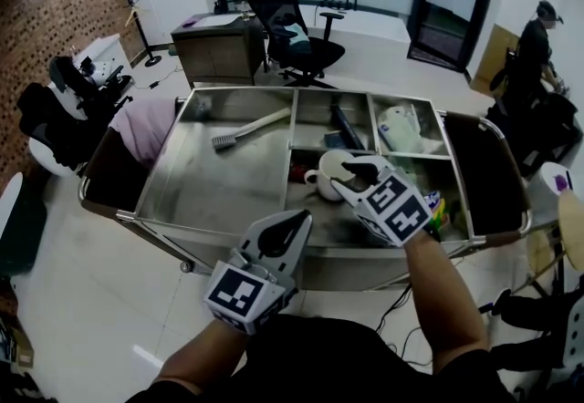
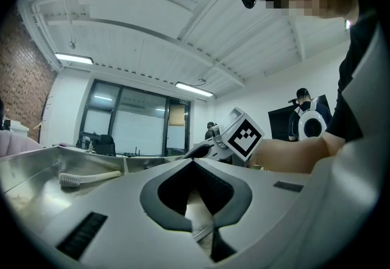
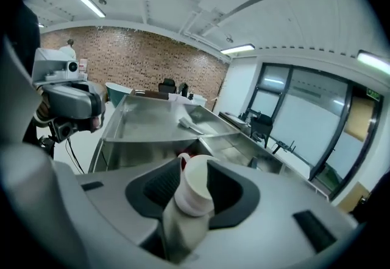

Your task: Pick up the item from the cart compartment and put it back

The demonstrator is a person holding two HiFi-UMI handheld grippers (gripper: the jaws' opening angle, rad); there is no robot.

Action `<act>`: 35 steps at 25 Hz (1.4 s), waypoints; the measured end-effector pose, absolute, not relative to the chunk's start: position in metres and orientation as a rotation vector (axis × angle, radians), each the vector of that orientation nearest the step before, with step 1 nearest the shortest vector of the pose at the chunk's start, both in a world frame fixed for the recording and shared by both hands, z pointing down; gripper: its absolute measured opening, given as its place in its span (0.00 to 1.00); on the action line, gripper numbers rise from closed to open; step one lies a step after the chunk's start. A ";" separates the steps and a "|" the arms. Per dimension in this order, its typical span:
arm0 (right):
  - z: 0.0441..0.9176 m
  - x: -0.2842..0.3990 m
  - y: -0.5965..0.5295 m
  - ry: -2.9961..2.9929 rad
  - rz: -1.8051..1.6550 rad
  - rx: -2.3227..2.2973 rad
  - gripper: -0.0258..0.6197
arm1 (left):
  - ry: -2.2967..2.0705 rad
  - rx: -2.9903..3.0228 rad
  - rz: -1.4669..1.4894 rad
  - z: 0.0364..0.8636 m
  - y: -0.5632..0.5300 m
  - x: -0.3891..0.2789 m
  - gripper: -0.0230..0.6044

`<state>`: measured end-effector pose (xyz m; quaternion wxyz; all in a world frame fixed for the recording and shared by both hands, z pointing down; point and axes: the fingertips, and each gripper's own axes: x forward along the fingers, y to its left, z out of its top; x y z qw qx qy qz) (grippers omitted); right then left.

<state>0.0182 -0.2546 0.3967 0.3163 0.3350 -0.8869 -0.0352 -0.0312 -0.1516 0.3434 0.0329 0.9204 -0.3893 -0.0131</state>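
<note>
Return step, apparently at release. The white ceramic mug [image 1: 319,179] stood in the middle front compartment of the stainless-steel cart [image 1: 210,187], between the spread jaws of the right gripper [image 1: 352,175]. The jaws were wide and did not appear to clamp it. The left gripper [image 1: 294,221], jaws together and empty, hung level at the cart's near edge. The next move probably called for lifting the right gripper straight clear without catching rim or handle.

Long-handled brush [image 1: 250,129], black office chair [image 1: 306,44], brick wall [image 1: 46,18], person [image 1: 535,44] far right.
</note>
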 end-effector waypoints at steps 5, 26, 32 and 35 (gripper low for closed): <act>0.383 0.018 -0.245 -2.424 -0.041 0.904 0.26 | -1.195 2.834 -0.032 0.345 -0.152 -0.030 0.04; 0.315 0.036 -0.192 -2.920 0.188 1.122 0.06 | -1.197 2.850 -0.029 0.337 -0.150 -0.027 0.04; 0.304 0.067 -0.165 -3.031 0.193 1.230 0.06 | -1.188 2.856 -0.049 0.333 -0.147 -0.025 0.04; 0.307 0.084 -0.159 -3.043 0.230 1.288 0.06 | -1.183 2.861 -0.051 0.331 -0.147 -0.025 0.04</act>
